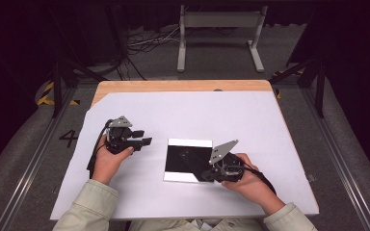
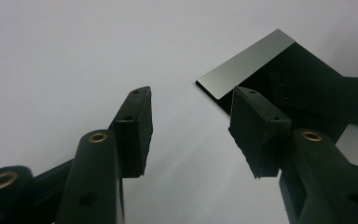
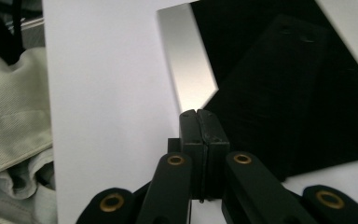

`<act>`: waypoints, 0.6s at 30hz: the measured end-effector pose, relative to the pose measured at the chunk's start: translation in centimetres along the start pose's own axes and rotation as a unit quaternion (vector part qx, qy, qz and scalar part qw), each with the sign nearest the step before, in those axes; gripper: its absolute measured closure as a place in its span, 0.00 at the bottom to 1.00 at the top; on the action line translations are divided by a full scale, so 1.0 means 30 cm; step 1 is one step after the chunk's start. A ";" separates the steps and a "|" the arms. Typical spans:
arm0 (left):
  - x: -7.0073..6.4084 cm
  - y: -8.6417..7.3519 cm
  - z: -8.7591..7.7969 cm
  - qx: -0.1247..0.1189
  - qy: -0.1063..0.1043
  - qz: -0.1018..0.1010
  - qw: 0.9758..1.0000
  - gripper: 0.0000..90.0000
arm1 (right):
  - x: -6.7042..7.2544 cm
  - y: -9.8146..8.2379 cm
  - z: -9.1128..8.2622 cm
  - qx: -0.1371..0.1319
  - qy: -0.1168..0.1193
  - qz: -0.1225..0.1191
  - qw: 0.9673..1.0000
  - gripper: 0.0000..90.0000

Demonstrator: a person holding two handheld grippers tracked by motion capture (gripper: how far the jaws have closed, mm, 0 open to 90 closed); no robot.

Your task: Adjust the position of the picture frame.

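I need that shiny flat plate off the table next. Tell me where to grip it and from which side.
The plate lies flat on the white sheet, so no face is free to pinch. Grip its thin left edge, coming in low from the left, where the left gripper waits open beside it. The right gripper, jaws shut, is over the plate's right part and could hold it steady. It probably needs tipping first.

Glossy black mirror plate — pale bands, white table sheet, black grippers

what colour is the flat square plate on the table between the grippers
The plate is glossy black and mirror-like, with pale reflective bands along two opposite edges; the high view shows it best.
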State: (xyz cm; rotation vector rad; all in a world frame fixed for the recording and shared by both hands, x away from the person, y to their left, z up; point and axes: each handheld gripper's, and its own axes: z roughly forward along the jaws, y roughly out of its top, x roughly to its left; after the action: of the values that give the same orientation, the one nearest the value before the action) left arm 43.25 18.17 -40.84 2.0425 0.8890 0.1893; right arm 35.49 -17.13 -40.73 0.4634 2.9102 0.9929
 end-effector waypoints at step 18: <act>0.013 0.000 0.005 -0.002 -0.005 -0.004 1.000 0.55 | 0.039 -0.003 0.085 0.046 -0.029 -0.030 0.998 1.00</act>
State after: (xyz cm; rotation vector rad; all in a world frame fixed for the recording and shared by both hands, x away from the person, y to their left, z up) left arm 43.61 18.33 -41.01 2.0337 0.8891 0.1766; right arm 34.68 -15.34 -42.72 0.3992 2.9080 0.8261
